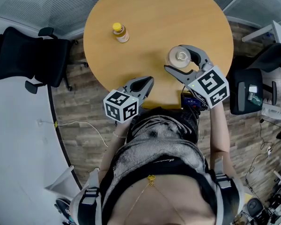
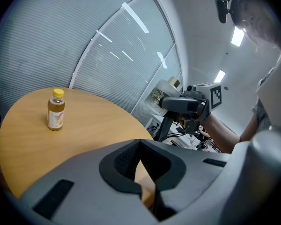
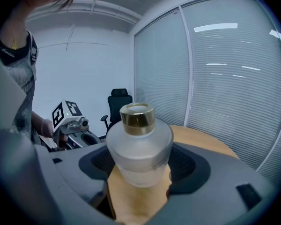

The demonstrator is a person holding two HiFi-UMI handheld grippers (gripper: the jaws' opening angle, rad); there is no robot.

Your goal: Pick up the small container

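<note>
The small container (image 1: 180, 56) is a frosted glass jar with a gold cap, above the right half of the round wooden table (image 1: 145, 13). My right gripper (image 1: 173, 56) is shut on it, one jaw on each side of its belly. The right gripper view has the jar (image 3: 139, 144) upright between the pads (image 3: 185, 165), with wood showing below it. From the left gripper view, the jar (image 2: 165, 89) looks raised off the table. My left gripper (image 1: 149, 81) hangs shut and empty over the table's near edge.
A yellow-capped drink bottle (image 1: 120, 33) stands upright at the table's far left, also in the left gripper view (image 2: 56, 110). A black office chair (image 1: 28, 55) is left of the table, another seat (image 1: 246, 90) is right of it. Glass walls with blinds lie beyond.
</note>
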